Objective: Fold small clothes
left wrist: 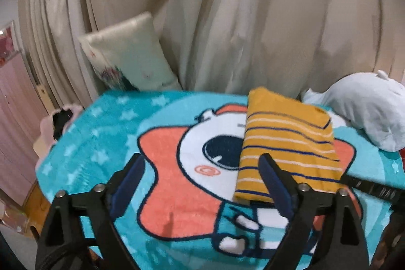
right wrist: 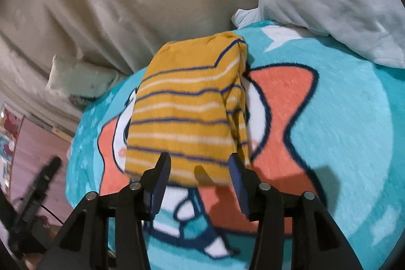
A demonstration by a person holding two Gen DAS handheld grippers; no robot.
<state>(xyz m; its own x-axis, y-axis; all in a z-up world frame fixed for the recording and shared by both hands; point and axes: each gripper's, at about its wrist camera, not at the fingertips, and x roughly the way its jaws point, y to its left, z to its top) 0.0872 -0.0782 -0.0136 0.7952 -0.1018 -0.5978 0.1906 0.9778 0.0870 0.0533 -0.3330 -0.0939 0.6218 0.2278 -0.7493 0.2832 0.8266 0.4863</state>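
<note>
The left gripper is matte black plastic with angular, triangular-windowed arms, silver round screws at the joints and dark blue pads on its two fingers. The right gripper has the same build: black frame, silver screws, blue-padded fingers.

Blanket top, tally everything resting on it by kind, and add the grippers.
Folded striped garment: 1
Pale blue plush toy: 1
Grippers, left gripper and right gripper, both open: 2
Total: 4
</note>
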